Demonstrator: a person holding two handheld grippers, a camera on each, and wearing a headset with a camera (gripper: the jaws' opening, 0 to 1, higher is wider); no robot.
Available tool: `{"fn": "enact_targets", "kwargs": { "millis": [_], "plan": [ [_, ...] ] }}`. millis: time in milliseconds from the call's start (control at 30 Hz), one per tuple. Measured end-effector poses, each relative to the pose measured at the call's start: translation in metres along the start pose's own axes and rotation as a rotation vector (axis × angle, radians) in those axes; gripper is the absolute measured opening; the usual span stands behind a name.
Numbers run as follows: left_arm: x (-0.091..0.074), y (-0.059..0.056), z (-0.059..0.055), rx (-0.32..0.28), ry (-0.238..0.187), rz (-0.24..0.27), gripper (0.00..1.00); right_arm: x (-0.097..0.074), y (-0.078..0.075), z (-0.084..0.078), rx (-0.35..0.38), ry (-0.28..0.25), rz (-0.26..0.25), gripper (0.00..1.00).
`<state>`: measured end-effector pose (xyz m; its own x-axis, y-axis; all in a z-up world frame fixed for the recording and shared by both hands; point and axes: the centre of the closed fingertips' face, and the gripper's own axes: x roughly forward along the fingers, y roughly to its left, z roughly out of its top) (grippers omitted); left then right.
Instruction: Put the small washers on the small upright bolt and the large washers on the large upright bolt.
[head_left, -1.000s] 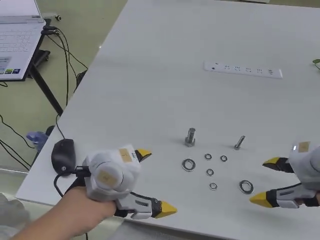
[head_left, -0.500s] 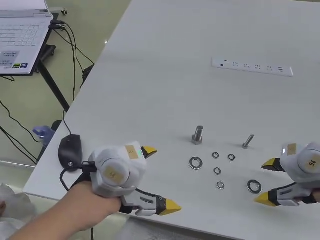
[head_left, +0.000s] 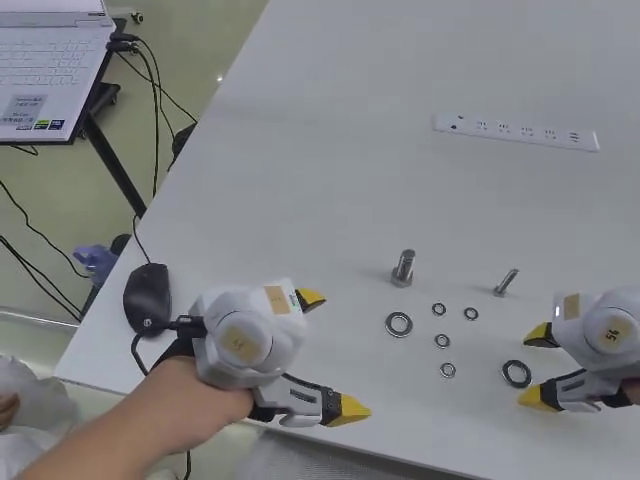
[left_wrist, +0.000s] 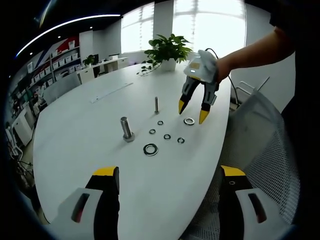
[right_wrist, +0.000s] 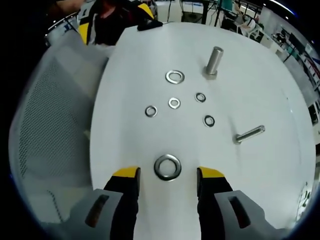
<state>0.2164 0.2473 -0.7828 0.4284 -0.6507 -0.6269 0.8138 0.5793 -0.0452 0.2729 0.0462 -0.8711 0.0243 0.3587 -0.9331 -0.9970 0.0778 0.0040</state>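
Lower right, the right gripper (head_left: 532, 367) holds its fingers wide, a large washer (head_left: 516, 374) lying on the desk (head_left: 330, 180) between their tips. Lower left, the left gripper (head_left: 333, 352) hovers wide, empty.

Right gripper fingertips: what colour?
Yellow fingertips on the right gripper; shows best in the right gripper view.

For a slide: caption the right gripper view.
Open right gripper lined up on a large washer; small washers, large bolt and small bolt beyond on the table.
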Motion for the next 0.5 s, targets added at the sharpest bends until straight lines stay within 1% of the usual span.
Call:
{"fn": "enact_targets", "kwargs": {
  "millis": [133,300,333,400,500],
  "plan": [
    [-0.0011,-0.0008,-0.0005,-0.003,0.0,0.002,0.81,0.0032,0.0006,-0.0006,0.0,0.007,0.007,0.46],
    [-0.0016,-0.0018,-0.0019,-0.01,0.004,-0.009,0.8,0.0068,0.0017,-0.0012,-0.006,0.02,0.012,0.44],
    [-0.0018,-0.0013,-0.0021,-0.008,0.006,-0.007,0.8,0.0066,0.0007,-0.001,-0.011,0.02,0.007,0.43],
    [-0.0024,-0.0007,-0.0017,-0.004,0.007,-0.007,0.79,0.0062,0.0002,-0.0006,0.001,0.023,0.007,0.42],
    [-0.0027,-0.0008,-0.0011,-0.009,0.001,-0.008,0.78,0.0062,0.0004,-0.0016,-0.016,0.032,0.005,0.42]
  ]
}}
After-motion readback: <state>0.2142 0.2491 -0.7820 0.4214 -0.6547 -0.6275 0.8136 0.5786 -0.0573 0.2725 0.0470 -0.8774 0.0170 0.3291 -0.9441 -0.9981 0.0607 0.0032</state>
